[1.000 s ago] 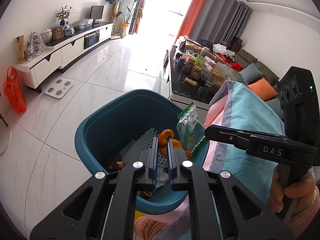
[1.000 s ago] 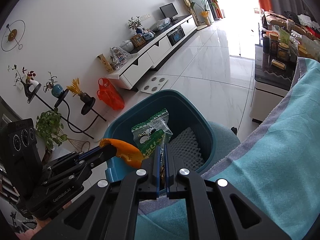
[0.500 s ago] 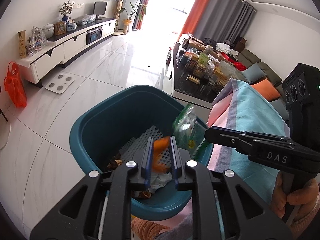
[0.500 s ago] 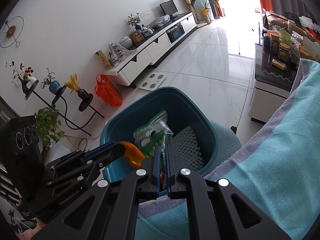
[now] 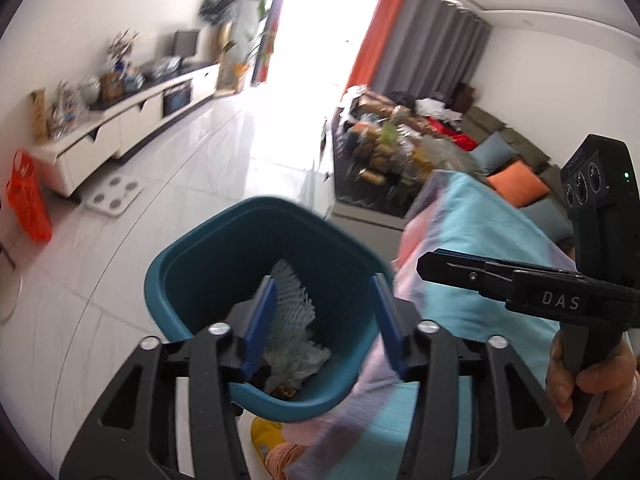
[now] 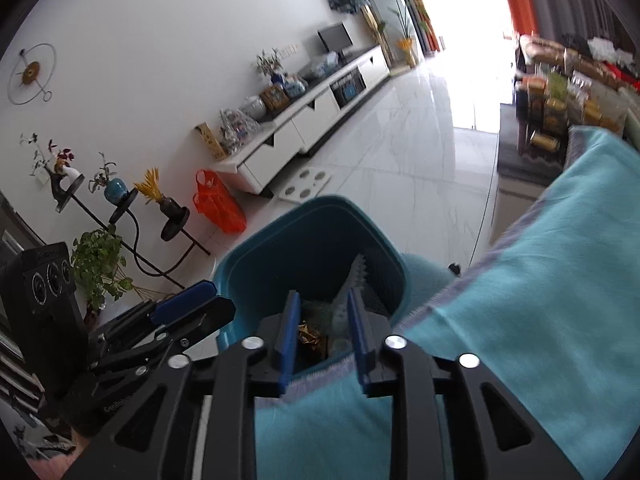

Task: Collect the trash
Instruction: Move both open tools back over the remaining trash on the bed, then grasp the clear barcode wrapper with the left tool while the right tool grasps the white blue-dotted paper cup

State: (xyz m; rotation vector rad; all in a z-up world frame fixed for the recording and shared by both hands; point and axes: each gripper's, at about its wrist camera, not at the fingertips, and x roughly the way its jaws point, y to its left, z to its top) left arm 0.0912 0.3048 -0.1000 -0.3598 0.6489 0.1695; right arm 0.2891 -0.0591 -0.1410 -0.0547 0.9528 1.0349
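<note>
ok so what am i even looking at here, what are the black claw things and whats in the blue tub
There is no robot here. A person holds a hand tool in each hand, each with two blue-padded fingers. A wide-angle camera sits on each tool and looks forward along its fingers, which is why the room looks bent.

One picture comes from the left gripper, the other from the right gripper. Each view also catches the other tool off to the side, and the left view shows the hand gripping the right tool's handle.

Both point down into a teal bin standing on the white tile floor beside a turquoise blanket. Inside lie a white foam net, crumpled paper and a shiny brown wrapper.

Both sets of jaws are opening, with nothing between the fingers. Neither tool holds anything.
</note>
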